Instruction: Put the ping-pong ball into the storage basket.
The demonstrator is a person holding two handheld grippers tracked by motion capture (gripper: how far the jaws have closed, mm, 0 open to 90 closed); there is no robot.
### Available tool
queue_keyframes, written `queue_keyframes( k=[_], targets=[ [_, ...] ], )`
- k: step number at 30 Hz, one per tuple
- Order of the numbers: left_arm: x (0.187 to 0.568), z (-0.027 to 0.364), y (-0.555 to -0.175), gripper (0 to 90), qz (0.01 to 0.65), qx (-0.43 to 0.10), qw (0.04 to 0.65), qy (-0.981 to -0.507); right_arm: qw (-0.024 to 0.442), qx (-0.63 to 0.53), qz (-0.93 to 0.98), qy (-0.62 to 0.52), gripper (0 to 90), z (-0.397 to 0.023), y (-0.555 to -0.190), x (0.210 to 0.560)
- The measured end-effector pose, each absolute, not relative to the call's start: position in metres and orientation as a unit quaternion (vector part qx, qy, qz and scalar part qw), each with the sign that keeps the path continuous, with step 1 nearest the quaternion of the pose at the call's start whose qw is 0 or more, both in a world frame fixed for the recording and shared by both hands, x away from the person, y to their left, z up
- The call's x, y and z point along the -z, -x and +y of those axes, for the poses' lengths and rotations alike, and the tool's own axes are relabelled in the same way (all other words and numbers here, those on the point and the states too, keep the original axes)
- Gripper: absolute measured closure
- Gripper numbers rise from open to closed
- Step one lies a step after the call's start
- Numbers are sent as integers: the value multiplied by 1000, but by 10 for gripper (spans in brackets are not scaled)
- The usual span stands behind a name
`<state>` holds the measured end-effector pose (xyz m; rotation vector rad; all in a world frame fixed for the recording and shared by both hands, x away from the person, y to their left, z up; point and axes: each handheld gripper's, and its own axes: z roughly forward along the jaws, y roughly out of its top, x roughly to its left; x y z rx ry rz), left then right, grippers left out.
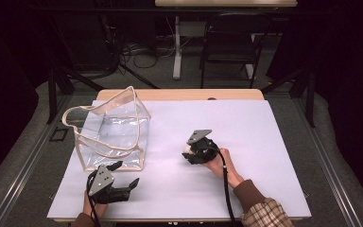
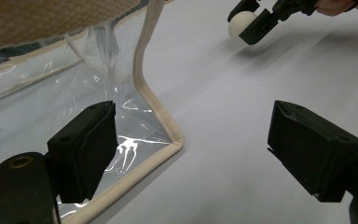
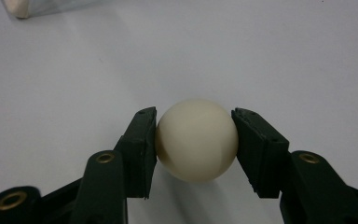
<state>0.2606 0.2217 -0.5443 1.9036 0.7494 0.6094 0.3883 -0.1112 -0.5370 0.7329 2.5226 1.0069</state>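
High view: cream ball (image 1: pixel 187 149) half hidden in pinching right gripper (image 1: pixel 191 152); left gripper (image 1: pixel 125 177) spread, empty.

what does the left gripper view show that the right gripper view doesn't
The left gripper view alone shows the left gripper, jaws wide open beside the bottom corner of the clear bag, with the right gripper farther off. The right gripper view alone shows, close up, both pads pressing the cream ball. Both show the ball, the right gripper, the bag's trim and the white table sheet.
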Motion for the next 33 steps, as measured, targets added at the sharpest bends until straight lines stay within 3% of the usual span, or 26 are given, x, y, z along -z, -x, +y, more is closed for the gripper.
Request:
queue_keyframes(
  k=[33],
  targets=[
    [544, 221, -261, 159, 304, -253, 484, -781, 191, -384, 866, -258, 509, -127, -381, 503]
  ],
)
